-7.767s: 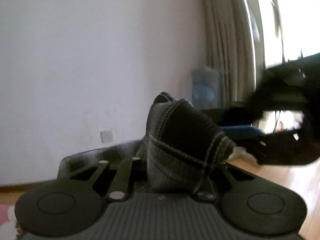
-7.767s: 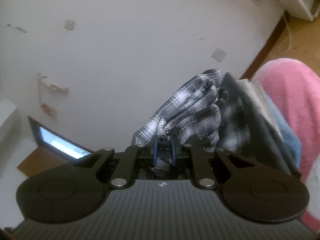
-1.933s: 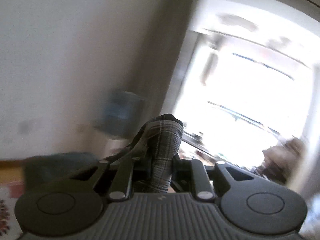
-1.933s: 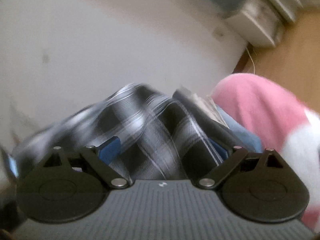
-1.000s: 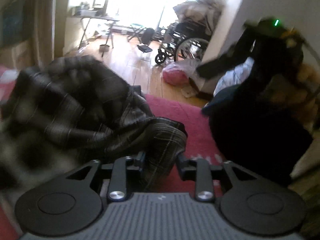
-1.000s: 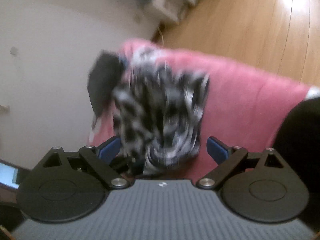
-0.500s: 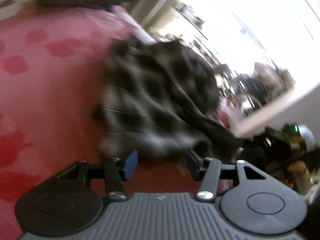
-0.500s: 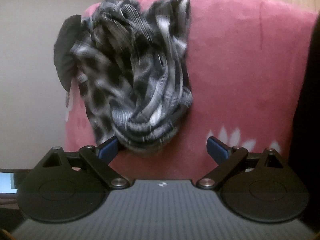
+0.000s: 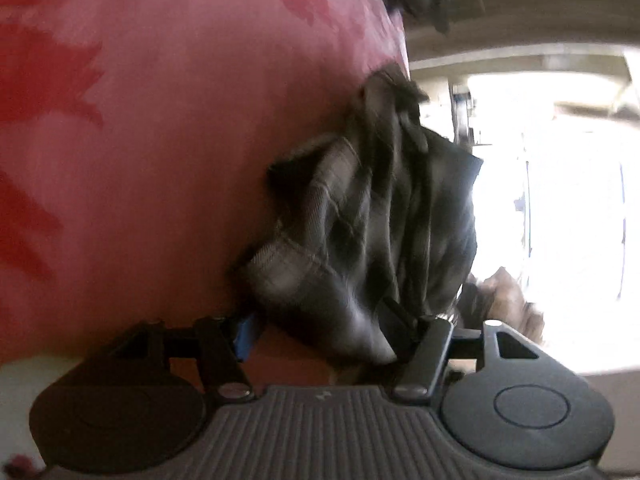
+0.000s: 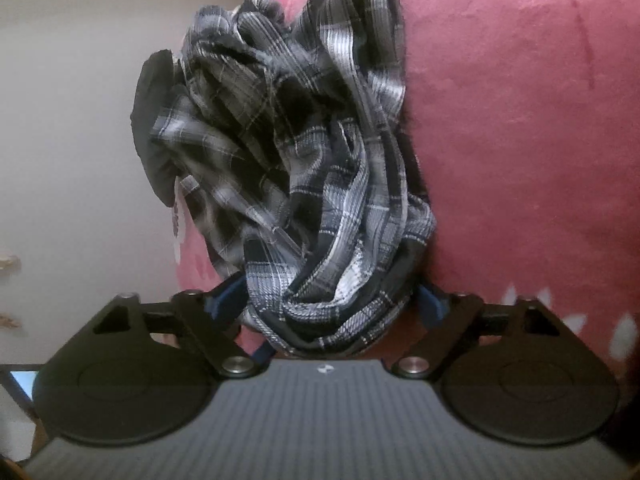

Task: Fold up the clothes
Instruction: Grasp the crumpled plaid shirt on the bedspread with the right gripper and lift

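Both grippers at the crumpled plaid shirt on the pink bedspread.

The right gripper (image 10: 332, 304) is closing, the shirt's (image 10: 304, 152) near hem between its spread jaws. The left gripper (image 9: 320, 328), its jaws apart, has let go of the shirt (image 9: 368, 216), now a heap just ahead on the bedspread (image 9: 160, 120). Dropped crumpled, it probably needs regrasping and spreading before any fold.

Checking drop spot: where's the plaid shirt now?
Crumpled plaid shirt lies on the pink blanket, in the right wrist view left of centre near the wall, its near end between the right gripper.
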`<state>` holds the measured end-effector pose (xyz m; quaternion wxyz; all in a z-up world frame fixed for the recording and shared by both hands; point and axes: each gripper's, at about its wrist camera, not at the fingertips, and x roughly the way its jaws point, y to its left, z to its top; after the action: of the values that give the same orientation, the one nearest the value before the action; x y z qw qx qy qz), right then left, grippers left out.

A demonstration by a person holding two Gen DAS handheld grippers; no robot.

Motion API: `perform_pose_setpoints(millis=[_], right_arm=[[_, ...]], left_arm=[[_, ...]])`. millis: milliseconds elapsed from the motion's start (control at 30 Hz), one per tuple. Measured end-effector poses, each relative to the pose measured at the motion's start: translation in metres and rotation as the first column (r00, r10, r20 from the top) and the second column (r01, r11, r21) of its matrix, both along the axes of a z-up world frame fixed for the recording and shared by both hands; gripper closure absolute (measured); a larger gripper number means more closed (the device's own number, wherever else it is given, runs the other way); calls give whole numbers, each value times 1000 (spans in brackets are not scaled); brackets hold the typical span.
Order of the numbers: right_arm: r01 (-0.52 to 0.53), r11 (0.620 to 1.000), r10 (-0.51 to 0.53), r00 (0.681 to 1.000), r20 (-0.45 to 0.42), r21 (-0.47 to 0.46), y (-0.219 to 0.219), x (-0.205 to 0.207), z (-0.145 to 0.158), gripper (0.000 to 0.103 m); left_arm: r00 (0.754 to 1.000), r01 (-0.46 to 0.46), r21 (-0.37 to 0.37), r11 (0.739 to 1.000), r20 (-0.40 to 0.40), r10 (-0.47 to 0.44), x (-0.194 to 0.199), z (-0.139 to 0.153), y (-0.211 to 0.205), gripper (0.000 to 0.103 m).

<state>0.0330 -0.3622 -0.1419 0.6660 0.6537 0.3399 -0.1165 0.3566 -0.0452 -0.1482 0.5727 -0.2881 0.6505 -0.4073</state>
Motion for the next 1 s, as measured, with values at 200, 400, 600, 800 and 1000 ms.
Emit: perform_pose_setpoints(millis=[200,400,600,800,1000], right_arm=[[-18,999,19,1000,19,-45,2,5,10,46],[-53,990,60,997,51,-131,3,7,34,79],[-54,986,88,972,217,-160,-23,31,93,81],[-34,984,98,926,364,-177,-85,101,153,81],[-27,980,119,877,466,-199,-122,172,206,82]], left_arm=[[995,-94,17,995,15,94,-1,-4,-9,77],[989,-137,-18,990,44,138,2,21,-17,91],[978,-196,-191,962,28,205,41,82,-40,97],[959,-253,-332,909,38,281,105,143,-96,97],[928,-289,-423,859,97,360,146,202,-111,98]])
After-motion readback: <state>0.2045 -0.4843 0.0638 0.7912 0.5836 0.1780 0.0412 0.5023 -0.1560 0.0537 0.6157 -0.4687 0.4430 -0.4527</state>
